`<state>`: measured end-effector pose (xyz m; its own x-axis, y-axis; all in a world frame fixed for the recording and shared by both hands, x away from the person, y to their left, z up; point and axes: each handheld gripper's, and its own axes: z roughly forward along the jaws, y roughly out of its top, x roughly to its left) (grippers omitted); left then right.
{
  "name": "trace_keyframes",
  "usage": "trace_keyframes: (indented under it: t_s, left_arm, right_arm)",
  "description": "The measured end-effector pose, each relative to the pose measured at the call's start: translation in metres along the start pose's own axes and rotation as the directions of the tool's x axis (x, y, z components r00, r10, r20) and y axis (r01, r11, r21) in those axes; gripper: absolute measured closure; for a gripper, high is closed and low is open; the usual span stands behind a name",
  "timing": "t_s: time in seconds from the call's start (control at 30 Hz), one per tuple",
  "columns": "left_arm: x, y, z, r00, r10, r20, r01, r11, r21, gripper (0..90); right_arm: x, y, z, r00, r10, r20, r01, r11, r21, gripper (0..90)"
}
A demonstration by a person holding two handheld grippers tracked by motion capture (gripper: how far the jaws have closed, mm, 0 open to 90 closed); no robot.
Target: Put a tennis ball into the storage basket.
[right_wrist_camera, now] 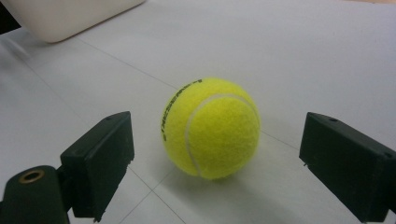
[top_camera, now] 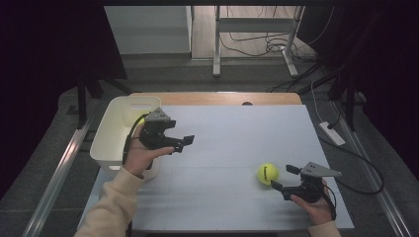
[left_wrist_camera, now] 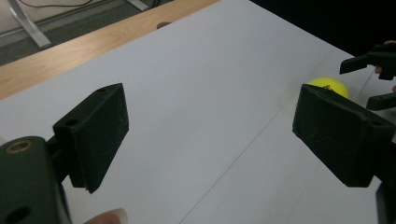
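Yellow-green felt marks the tennis ball (top_camera: 268, 173), which rests on the white sheet of the bench (top_camera: 232, 143) toward its near right corner, free of both claws. The right claw (top_camera: 284, 177) lies low just beside the ball with its jaws spread wide and nothing clasped; in the right gripper view the ball (right_wrist_camera: 211, 127) sits a little ahead of the two pads, touching neither. The left claw (top_camera: 182, 142), likewise open and empty, hovers near the left edge beside a cream plastic bin (top_camera: 106, 134), in which something yellow shows past the hand. The step in hand appears to be the approach to a grasp: the next move calls for advancing the right claw until the ball lies squarely between the pads, then closing gently, since a round ball may roll from a glancing touch. A wooden strip borders the far edge; beyond lie grey floor, frame legs and loose cables amid dark surroundings.
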<state>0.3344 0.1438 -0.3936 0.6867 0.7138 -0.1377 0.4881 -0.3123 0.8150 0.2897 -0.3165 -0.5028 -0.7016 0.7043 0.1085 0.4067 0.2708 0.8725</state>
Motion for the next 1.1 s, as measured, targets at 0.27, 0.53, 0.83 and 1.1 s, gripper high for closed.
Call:
trace_keyframes:
  t_s: [0.27,0.53,0.83,1.1]
  left_arm:
    - [-0.009,0.002,0.008,0.9996,0.017,0.024,-0.017,0.9998,0.003,11.7]
    - [-0.02,0.004,0.02,0.9976,0.042,0.055,-0.042,0.999,0.014,11.4]
    - [-0.03,0.007,0.034,0.9945,0.065,0.083,-0.067,0.9974,0.024,11.0]
    - [-0.039,0.006,0.051,0.9915,0.072,0.109,-0.077,0.9963,0.039,10.6]
  right_arm:
    - [0.0,0.0,0.0,1.0,0.005,0.001,-0.005,1.0,0.001,9.9]
    - [-0.001,0.0,0.0,1.0,0.007,0.003,-0.007,1.0,0.001,9.9]
    - [-0.002,0.0,0.002,1.0,0.005,0.004,-0.005,1.0,0.009,9.9]
    - [-0.003,0.0,0.003,1.0,0.001,0.001,-0.001,1.0,0.011,9.9]
